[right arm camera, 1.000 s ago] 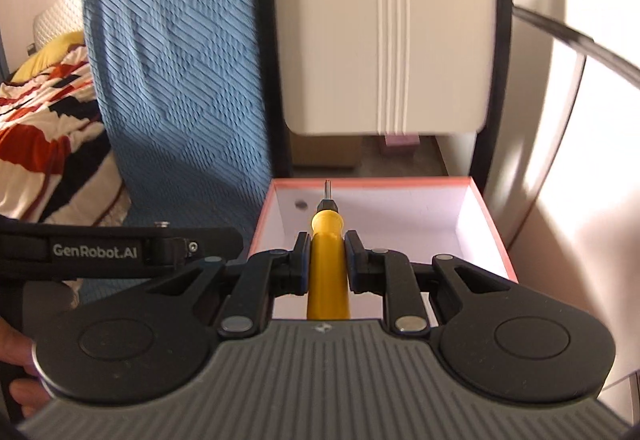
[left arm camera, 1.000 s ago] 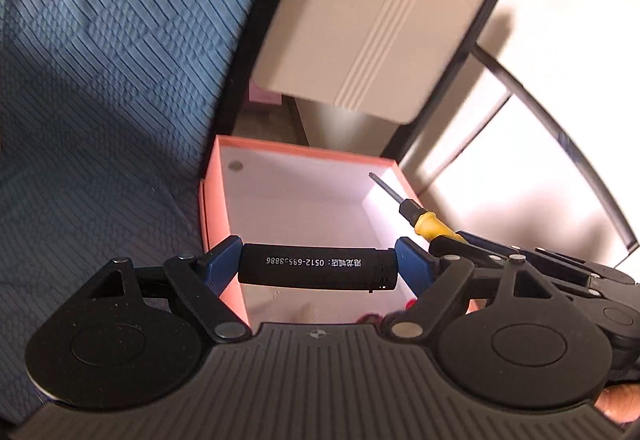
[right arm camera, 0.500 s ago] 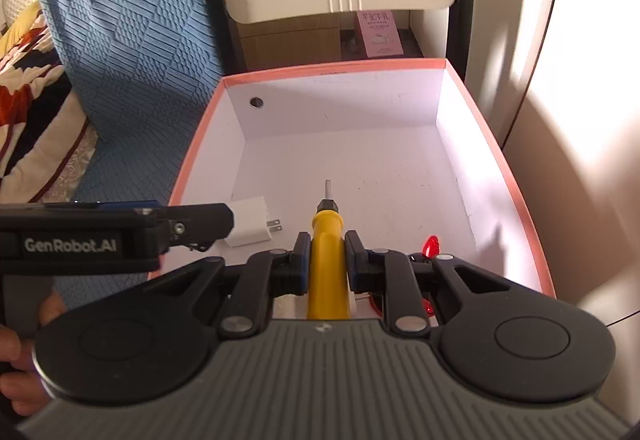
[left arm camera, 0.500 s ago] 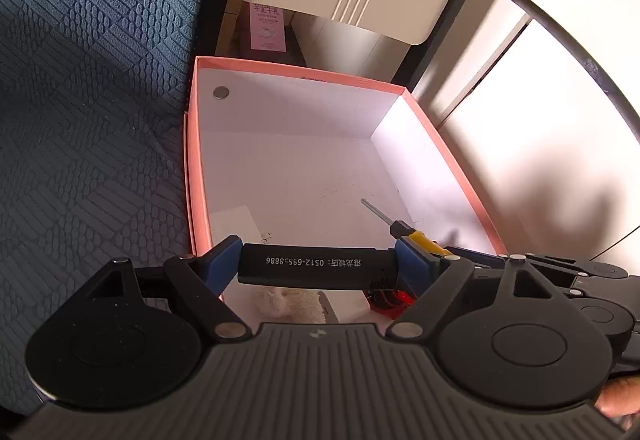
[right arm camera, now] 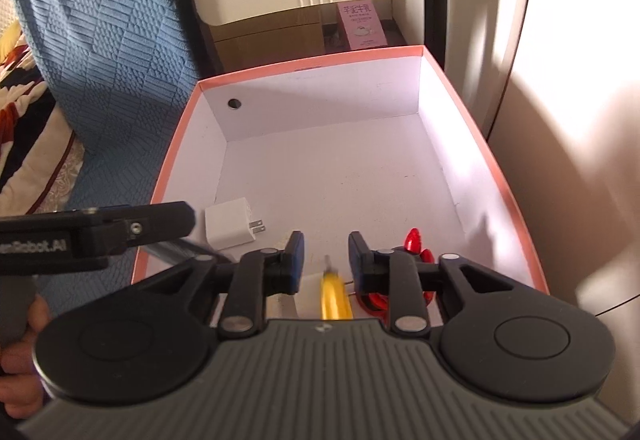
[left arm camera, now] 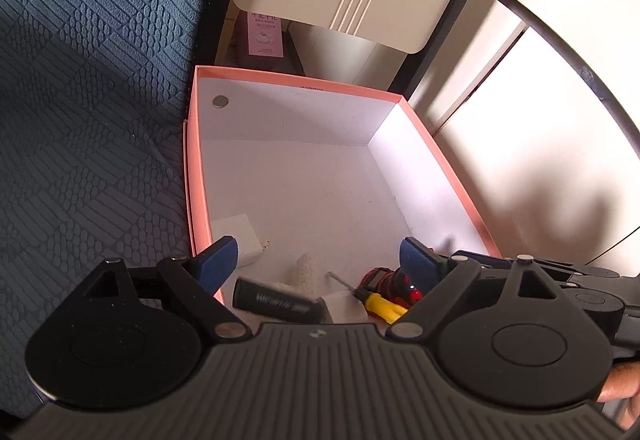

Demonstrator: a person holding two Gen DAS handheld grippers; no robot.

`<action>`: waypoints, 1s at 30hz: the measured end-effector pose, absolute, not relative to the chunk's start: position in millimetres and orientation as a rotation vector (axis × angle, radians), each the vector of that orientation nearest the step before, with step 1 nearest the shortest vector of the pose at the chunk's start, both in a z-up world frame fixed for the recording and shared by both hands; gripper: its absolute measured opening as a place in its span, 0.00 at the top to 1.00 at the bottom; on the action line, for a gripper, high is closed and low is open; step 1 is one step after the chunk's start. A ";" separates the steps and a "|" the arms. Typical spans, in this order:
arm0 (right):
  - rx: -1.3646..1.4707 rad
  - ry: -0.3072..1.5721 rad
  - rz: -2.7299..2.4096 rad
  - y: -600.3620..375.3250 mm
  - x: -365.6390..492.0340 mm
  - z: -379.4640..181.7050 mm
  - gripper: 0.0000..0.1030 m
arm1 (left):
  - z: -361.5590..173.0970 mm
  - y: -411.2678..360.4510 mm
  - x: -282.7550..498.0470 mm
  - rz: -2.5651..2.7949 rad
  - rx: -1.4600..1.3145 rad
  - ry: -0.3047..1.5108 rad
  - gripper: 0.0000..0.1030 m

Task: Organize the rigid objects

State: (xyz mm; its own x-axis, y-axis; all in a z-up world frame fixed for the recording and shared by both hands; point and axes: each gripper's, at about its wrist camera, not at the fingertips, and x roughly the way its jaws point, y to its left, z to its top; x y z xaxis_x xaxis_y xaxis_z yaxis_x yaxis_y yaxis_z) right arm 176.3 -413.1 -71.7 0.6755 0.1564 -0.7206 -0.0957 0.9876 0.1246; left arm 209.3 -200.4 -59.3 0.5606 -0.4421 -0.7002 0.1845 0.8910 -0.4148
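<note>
Here both drops look made: the left hand-held gripper (left arm camera: 316,256) stands spread wide and the right hand-held gripper (right arm camera: 325,256) parted. Lift each straight up, clear of the pink box (left arm camera: 191,160). The black cylinder (left arm camera: 276,300) lies crosswise on the near floor; the yellow screwdriver (right arm camera: 335,296) points tip-first toward the far wall.

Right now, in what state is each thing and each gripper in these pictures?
left gripper: open, holds nothing.
right gripper: open, holds nothing.
black cylinder: released, blurred, low in the box.
yellow screwdriver: released, blurred, between the open fingers.
pink box: open, no lid on it.
white charger: lying on the box floor, prongs out.
red object: in the box, partly hidden.
</note>
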 end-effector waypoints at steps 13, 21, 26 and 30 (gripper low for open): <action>0.105 0.654 0.131 -411.5 137.1 -11.6 0.61 | 18.3 -171.9 170.1 -0.380 -0.288 0.737 0.12; 0.098 0.588 0.134 -407.3 103.7 -1.9 0.61 | 49.7 -150.5 136.6 -0.380 -0.287 0.650 0.12; 0.096 0.571 0.143 -401.5 86.6 -5.1 0.61 | 51.1 -146.5 120.3 -0.356 -0.293 0.618 0.12; 0.104 0.564 0.141 -396.6 73.5 -8.8 0.61 | 51.7 -147.9 108.7 -0.363 -0.282 0.607 0.12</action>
